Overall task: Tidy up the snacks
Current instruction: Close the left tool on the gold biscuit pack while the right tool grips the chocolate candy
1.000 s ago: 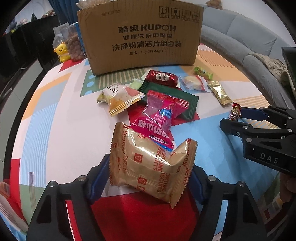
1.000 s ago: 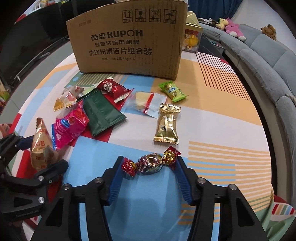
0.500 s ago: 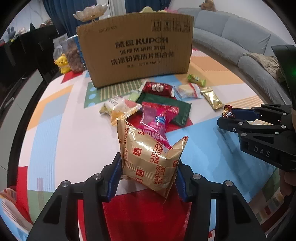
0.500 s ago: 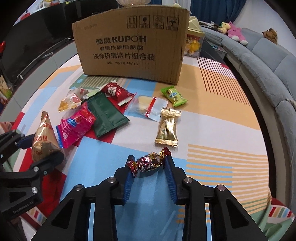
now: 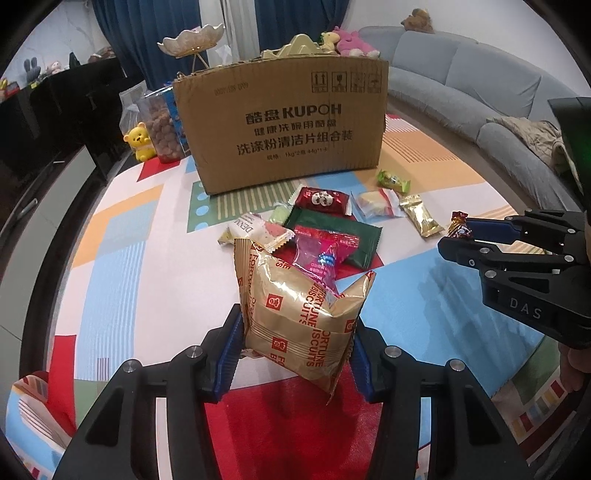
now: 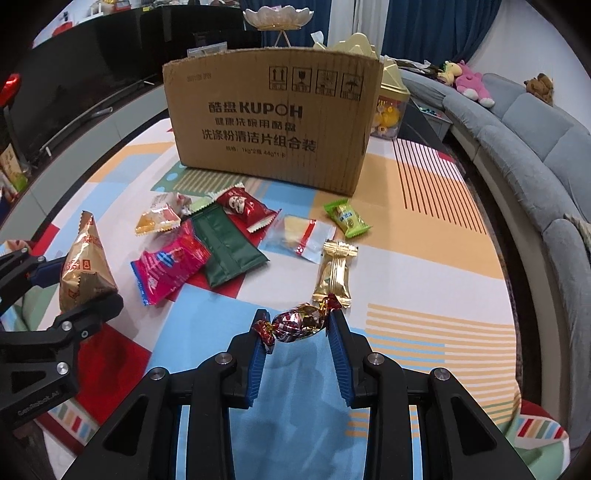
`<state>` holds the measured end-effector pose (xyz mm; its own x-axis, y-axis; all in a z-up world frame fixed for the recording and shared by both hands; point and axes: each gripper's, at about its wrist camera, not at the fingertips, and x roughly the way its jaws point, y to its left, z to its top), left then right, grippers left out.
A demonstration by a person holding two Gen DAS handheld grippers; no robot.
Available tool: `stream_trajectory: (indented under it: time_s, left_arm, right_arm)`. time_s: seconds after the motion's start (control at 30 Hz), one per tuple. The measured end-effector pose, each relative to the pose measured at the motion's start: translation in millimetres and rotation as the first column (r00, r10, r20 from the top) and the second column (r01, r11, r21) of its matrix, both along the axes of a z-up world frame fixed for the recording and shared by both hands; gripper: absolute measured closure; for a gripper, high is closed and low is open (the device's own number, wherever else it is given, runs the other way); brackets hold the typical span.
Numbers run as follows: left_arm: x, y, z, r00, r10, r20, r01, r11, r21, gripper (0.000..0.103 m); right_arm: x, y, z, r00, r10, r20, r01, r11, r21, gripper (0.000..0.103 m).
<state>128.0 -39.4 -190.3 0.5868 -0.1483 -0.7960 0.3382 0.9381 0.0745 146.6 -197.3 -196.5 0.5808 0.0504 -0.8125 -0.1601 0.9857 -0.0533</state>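
Two light snacks lifted before the cardboard box point(image 5: 280, 125).
Left hand-held gripper point(image 5: 295, 349) pinches the crinkly biscuit pack point(image 5: 299, 317) mid-body; right hand-held gripper point(image 6: 297, 332) clamps the small foil candy point(image 6: 301, 322), probably slippery.

Ahead of your grippers and beyond the table's far edge, you see a yellow bear figurine point(image 5: 139, 144) to the left, just beside a clear bag of brown round pieces point(image 5: 162, 136). A white lotus-shaped dish on a gold stand point(image 5: 192, 40) rises further back. To your right curves a grey sofa point(image 6: 524, 122), with a pink plush toy point(image 6: 472, 85) and a brown one point(image 6: 540, 85) on it. Dark blue curtains point(image 6: 424, 26) hang behind.
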Motion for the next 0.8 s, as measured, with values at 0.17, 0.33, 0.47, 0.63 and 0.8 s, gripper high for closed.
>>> stream_trajectory:
  time_s: [0.17, 0.33, 0.47, 0.63, 0.8]
  left_arm:
    - [0, 3, 9, 1.0, 0.02, -0.003, -0.02, 1.0, -0.004, 0.052]
    - [1, 6, 17, 0.999, 0.037, 0.002, -0.037, 0.999, -0.005, 0.052]
    - [3, 9, 26, 0.998, 0.059, -0.002, -0.059, 0.998, -0.014, 0.052]
    - [6, 12, 36, 0.997, 0.081, -0.004, -0.081, 0.996, -0.025, 0.052]
    - [10, 13, 45, 0.995, 0.095, 0.008, -0.094, 0.995, -0.033, 0.052]
  right_arm:
    - [-2, 3, 11, 1.0, 0.011, 0.019, -0.011, 1.0, 0.008, 0.069]
    - [-3, 6, 20, 1.0, 0.011, 0.028, -0.012, 1.0, 0.009, 0.069]
    - [-2, 7, 27, 0.999, 0.011, 0.037, -0.012, 1.0, 0.013, 0.069]
    - [0, 9, 40, 0.998, 0.012, 0.054, -0.013, 1.0, 0.022, 0.069]
    - [2, 9, 50, 0.998, 0.006, 0.063, -0.008, 0.999, 0.032, 0.069]
